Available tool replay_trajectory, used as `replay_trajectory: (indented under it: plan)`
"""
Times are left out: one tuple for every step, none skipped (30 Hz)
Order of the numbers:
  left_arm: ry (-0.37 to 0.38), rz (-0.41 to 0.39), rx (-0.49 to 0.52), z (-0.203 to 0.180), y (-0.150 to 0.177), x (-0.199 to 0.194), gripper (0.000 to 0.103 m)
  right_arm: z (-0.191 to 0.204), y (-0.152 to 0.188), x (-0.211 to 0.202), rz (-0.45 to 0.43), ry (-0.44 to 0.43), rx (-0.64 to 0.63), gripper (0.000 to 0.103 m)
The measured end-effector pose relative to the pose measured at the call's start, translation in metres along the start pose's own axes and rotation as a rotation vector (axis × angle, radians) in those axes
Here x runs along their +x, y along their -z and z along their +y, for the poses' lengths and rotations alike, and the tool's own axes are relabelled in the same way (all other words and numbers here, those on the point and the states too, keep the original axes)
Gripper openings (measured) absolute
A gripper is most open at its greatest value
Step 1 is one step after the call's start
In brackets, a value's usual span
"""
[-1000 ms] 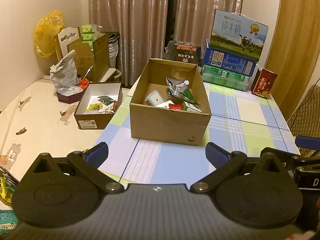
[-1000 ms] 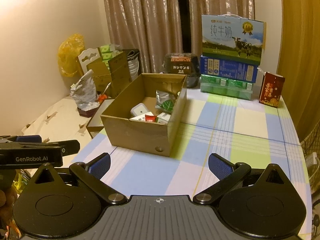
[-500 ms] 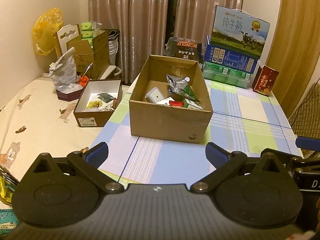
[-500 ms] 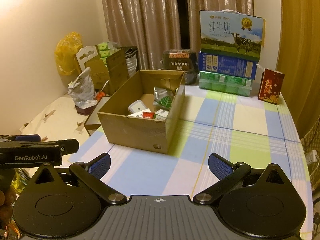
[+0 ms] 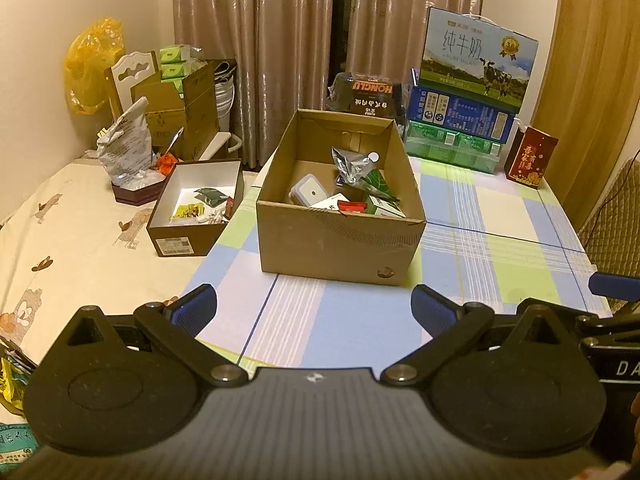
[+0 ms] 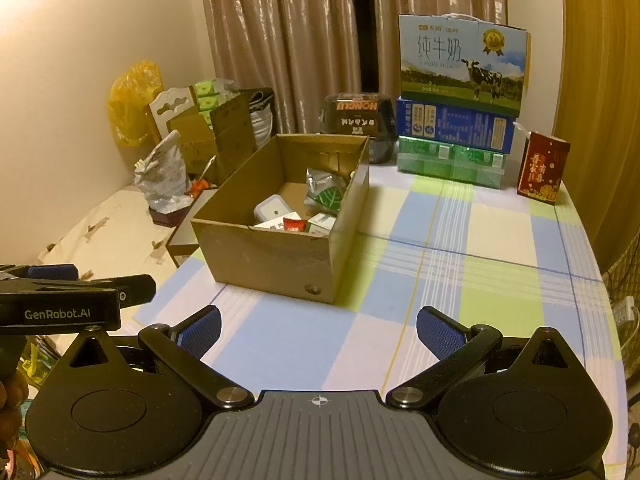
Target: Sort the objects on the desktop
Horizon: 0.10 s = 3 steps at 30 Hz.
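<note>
Splayed right gripper (image 6: pixel 318 330); brown part-filled cardboard box (image 6: pixel 276 258)

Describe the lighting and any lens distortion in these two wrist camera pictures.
Left wrist view: warm, dim yellow-orange indoor light; fisheye bends the curtain at the edges, corners vignetted black; the cardboard box looks sharp. Right wrist view: same amber cast, shiny glare streaks on the curtain, table edge curves; the open right claw is dark but in focus.

Both wrist views face the cardboard box (image 5: pixel 340 216) from nearby.
</note>
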State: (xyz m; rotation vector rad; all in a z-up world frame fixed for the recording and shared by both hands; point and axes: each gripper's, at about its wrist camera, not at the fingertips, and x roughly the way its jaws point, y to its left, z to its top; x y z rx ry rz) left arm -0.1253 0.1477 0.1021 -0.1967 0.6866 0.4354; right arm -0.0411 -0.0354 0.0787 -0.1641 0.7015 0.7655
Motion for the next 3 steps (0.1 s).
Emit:
replay_trajectory:
  plan:
    - [0.001, -0.006, 0.0, 0.0, -0.0003, -0.0005, 0.102, -0.0002, 0.0008, 0.0004, 0.001, 0.001, 0.001, 0.101]
    - [0.002, -0.008, 0.0, 0.0001, 0.0, -0.0009, 0.102, -0.0002, 0.0012, 0.0007, 0.001, 0.001, 0.001, 0.101]
    - [0.002, -0.008, 0.001, 0.0004, -0.0003, -0.0008, 0.102, -0.0002, 0.0014, 0.001, 0.002, 0.002, 0.0, 0.101]
